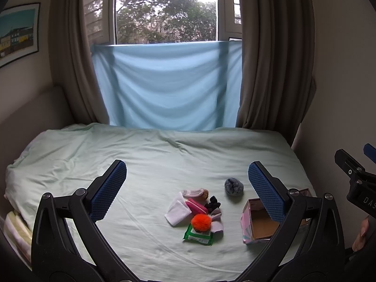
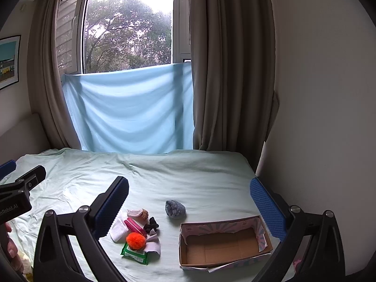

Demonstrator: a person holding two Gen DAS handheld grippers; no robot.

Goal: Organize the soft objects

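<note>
Left gripper (image 1: 186, 188): hovering above the bed (image 1: 150, 155), jaws gaping wide, carrying nothing.
Right gripper (image 2: 189, 202): also spread wide, empty.
Soft pile (image 2: 137, 232): lying mid-sheet, just left of the open cardboard box (image 2: 223, 246).
Orange pompom (image 2: 135, 240): sitting on the green packet (image 2: 134, 255); probably featherlight and squashy, so pinching its middle looks best.
Grey sock ball (image 2: 175, 208): sitting apart, beyond the box.

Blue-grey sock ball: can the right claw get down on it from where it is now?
Probably yes. The sock ball lies alone on the sheet, apart from the pile and behind the open box. The right claw is open and empty, with nothing between. Only the box's near wall crowds a low approach.
</note>
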